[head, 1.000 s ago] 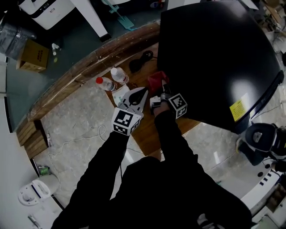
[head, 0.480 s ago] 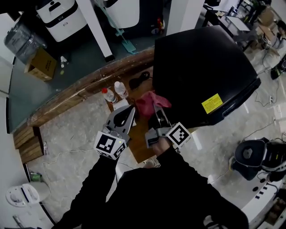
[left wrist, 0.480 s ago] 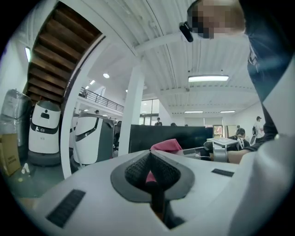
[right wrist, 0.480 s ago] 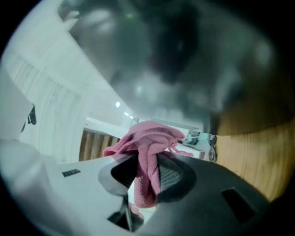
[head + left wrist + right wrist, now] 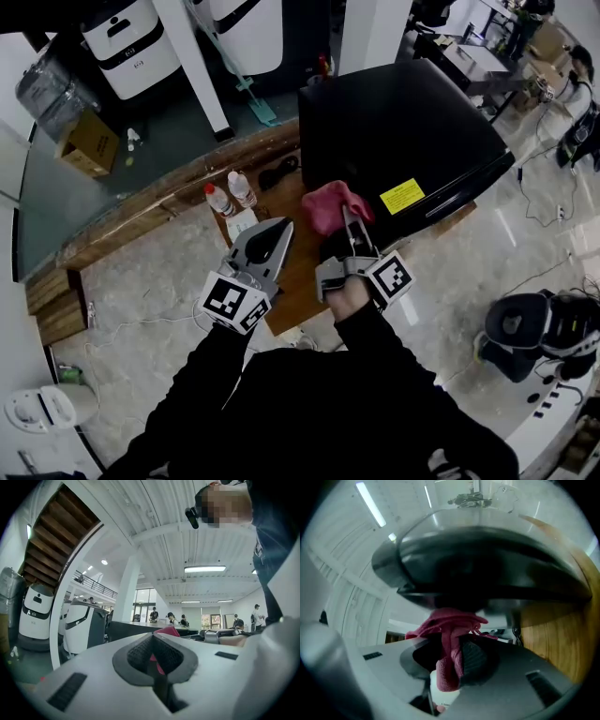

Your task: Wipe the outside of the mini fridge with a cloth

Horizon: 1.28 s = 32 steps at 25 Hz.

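Observation:
The black mini fridge (image 5: 394, 141) stands on the wooden table, a yellow label (image 5: 401, 197) on its near side; it fills the upper part of the right gripper view as a dark curved mass (image 5: 487, 569). A red cloth (image 5: 330, 204) is pinched in my right gripper (image 5: 349, 225), held against the fridge's lower near edge; the cloth (image 5: 450, 639) bunches between the jaws. My left gripper (image 5: 272, 242) hovers shut and empty to the left over the table; its closed jaws (image 5: 157, 667) point past the cloth (image 5: 168, 631).
Two clear bottles (image 5: 232, 194) stand on the wooden table (image 5: 291, 272) left of the fridge, with a black object (image 5: 278, 172) behind them. White robot units (image 5: 131, 47) and a pillar stand beyond the table. An office chair base (image 5: 525, 328) sits at the right on the stone floor.
The view has shifted so the fridge now sits further up. My right gripper has lifted the red cloth off the table up to the fridge's near edge. The left gripper stayed shut alongside.

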Tool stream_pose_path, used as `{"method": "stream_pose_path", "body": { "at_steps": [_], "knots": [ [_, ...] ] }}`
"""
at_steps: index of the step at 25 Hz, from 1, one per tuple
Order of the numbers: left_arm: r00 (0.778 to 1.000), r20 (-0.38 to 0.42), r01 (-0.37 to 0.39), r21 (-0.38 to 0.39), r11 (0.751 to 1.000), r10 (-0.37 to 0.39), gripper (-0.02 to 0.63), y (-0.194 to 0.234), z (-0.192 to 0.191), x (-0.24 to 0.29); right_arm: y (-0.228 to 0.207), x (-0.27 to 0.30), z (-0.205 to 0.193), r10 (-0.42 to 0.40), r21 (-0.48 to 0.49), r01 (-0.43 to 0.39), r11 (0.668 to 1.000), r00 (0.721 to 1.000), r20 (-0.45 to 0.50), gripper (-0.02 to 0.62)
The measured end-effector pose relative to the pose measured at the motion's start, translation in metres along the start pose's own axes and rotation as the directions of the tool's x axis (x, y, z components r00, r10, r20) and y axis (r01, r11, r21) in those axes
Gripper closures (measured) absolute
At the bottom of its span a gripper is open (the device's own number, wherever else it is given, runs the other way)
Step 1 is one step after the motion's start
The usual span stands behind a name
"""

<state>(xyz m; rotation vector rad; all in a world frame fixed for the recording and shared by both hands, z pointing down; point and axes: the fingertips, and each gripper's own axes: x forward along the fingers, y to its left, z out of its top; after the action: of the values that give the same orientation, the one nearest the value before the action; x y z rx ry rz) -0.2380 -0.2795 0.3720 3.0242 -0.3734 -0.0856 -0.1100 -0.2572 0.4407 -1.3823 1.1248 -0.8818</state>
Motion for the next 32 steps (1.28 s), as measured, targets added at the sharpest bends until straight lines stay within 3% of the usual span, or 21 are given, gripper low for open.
{"method": "stream_pose_path", "body": {
  "at_steps": [10,15,19,32],
  "knots": [
    [0.998,-0.053,0.044,0.02,0.999,-0.042,0.606,-0.024,-0.017,0.023,-0.022,0.001,0.013,-0.009,0.134,0.005,0.991,1.0,0.029,0.491],
    [0.993,-0.096,0.065,0.015,0.998,-0.063,0.606,-0.019,-0.038,0.035,-0.061,0.0,0.011,-0.091,0.134,0.083,0.987,0.995,0.048,0.491],
    [0.985,-0.147,0.091,0.007,0.996,-0.089,0.606,-0.013,-0.07,0.04,-0.094,0.004,0.006,-0.11,0.135,0.101,0.986,0.992,0.063,0.491],
    [0.947,-0.29,0.127,-0.068,0.99,-0.141,0.606,0.01,-0.2,0.056,-0.233,-0.007,-0.011,-0.277,0.112,0.268,0.957,0.958,0.075,0.49]
  ]
}}
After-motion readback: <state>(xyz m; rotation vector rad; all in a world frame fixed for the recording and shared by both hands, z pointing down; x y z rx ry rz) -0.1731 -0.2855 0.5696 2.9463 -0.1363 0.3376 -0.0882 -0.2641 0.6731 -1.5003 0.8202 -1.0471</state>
